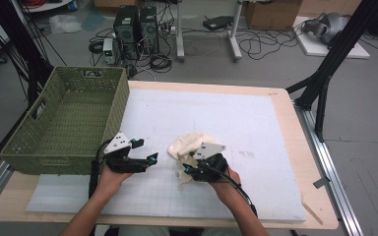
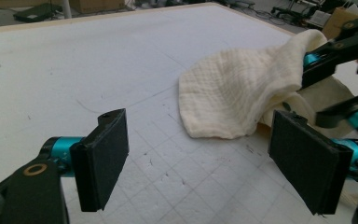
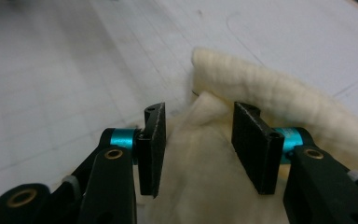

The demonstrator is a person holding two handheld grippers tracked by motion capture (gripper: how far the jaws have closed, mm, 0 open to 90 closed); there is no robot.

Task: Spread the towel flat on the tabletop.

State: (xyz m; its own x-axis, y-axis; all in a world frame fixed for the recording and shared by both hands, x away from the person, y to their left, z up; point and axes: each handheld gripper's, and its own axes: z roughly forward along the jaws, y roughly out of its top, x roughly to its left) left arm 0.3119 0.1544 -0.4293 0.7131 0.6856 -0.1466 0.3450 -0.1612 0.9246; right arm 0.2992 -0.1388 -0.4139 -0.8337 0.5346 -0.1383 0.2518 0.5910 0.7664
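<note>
Black pads of the left gripper (image 2: 205, 163) wide apart, nothing between, low over the white board (image 1: 256, 123). Right gripper (image 3: 198, 149) half closed around a fold of the cream cloth (image 1: 189, 147), pads not pressing yet. Cloth bunched near the middle front of the board, right of the green basket (image 1: 66, 123). Could slip out if pinched too thin, or drag crooked.
</note>
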